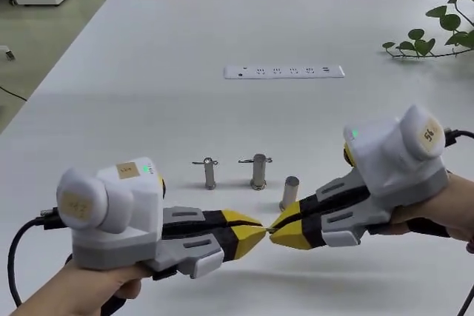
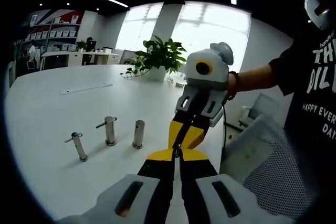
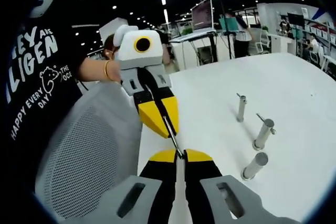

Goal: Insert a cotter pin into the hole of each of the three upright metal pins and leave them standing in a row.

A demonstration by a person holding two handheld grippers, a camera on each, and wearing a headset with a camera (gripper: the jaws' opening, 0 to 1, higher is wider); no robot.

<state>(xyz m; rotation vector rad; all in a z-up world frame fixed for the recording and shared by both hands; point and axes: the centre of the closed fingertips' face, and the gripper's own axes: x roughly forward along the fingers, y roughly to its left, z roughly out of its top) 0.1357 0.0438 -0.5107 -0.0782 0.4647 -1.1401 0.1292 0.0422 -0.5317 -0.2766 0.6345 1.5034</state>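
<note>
Desk: a white desk point(image 1: 148, 94) carries three metal pins, upright in a row just beyond the tips of the two grippers.
Left metal pin point(image 1: 209, 175): slim and upright, at the left end of the row. A first fitted cotter pin point(image 1: 207, 161) crosses through it near the top.
Middle metal pin point(image 1: 258, 174): thicker and upright, near the left one. A second fitted cotter pin point(image 1: 254, 160) passes through its upper end.
Right metal pin point(image 1: 289, 192): upright with a flat top, standing a little nearer the person than the other two, just beside the right gripper's jaws in the head view.
Loose cotter pin point(image 3: 175, 142): a thin metal sliver off the desk, bridging the tips of the two grippers in front of the row.
Left hand-held gripper point(image 1: 259, 232): low on the left in the head view, pointing right. Its yellow-tipped jaws are together, clamped on the loose cotter pin, which lies along the seam between them in the right gripper view.
Right hand-held gripper point(image 1: 274, 229): comes in from the right, tip to tip with the left one. Its jaws are together, pinching the other end of the loose cotter pin.
Power strip point(image 1: 284, 72): white, lying flat farther across the desk, well apart from the pins.
Plant point(image 1: 437, 35): green leaves trailing over the far right edge of the desk.
</note>
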